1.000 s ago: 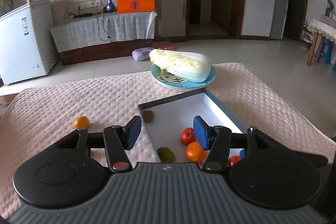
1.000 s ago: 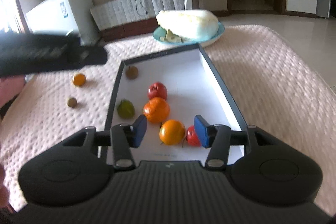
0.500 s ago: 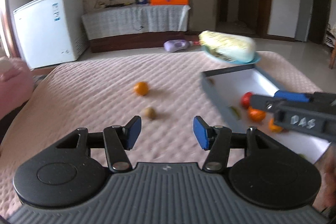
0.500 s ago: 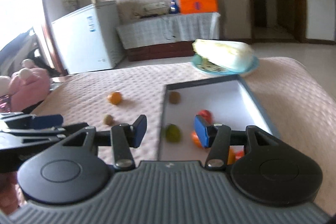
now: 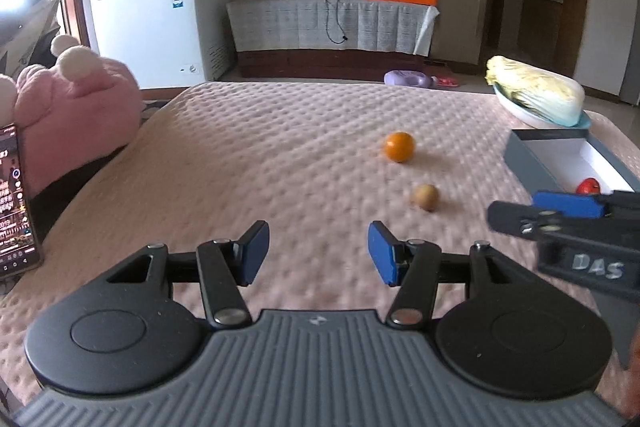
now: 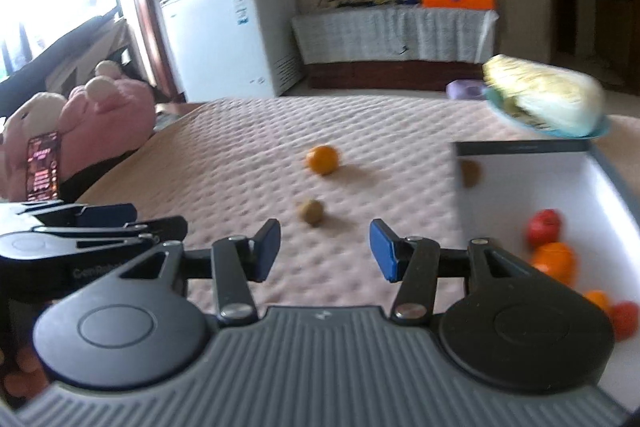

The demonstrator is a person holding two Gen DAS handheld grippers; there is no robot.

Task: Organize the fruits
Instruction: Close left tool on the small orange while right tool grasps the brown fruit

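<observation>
On the pink quilted cover lie an orange (image 5: 399, 146) (image 6: 322, 159) and, nearer to me, a small brown fruit (image 5: 425, 196) (image 6: 311, 211). A white box with dark walls (image 5: 529, 158) (image 6: 520, 148) stands to the right and holds several red and orange fruits (image 6: 554, 262). My left gripper (image 5: 318, 253) is open and empty, left of and short of the brown fruit. My right gripper (image 6: 324, 250) is open and empty, with the brown fruit just beyond its gap. Each gripper shows at the edge of the other's view.
A cabbage on a blue plate (image 5: 536, 95) (image 6: 546, 100) sits behind the box. Pink plush toys (image 5: 76, 103) (image 6: 100, 115) and a phone (image 5: 12, 199) are at the left edge of the cover. A white freezer (image 5: 160, 19) and a draped bench stand beyond.
Both grippers have swung left, away from the box and over the open cover. The loose orange and brown fruit now lie ahead of them; the box has slid to the right edge.
</observation>
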